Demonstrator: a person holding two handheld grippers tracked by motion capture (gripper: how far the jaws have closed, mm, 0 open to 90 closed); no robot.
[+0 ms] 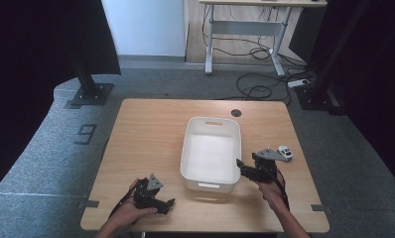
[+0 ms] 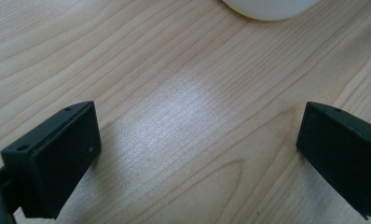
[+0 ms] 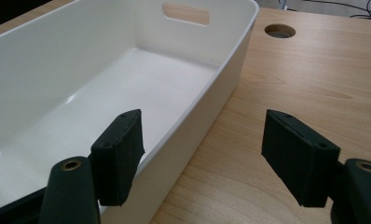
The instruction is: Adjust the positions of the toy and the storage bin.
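Right gripper (image 1: 241, 166): jaws spread wide with nothing pinched; in the right gripper view one jaw hangs over the inside of the white bin (image 3: 127, 79), the other over bare wood outside it, so the two straddle the bin's right wall.
Left gripper (image 1: 169, 204): jaws wide apart and empty, held low over plain wood at about 7 o'clock on the table.
White bin: sits a little right of the table's middle, long side running from 6 to 12 o'clock, open top, handle slots (image 3: 185, 13) in the end walls, nothing inside it.
Toy car (image 1: 284, 152): small, white, on the wood at 3 o'clock of the bin, just behind the right gripper, apart from both.
Table (image 1: 146, 129): light wood with a round cable hole (image 1: 236, 113) at about 1 o'clock of the bin.
Hands: right hand (image 1: 271, 191) at roughly 5 o'clock on the table, left hand (image 1: 131, 210) at the near edge.
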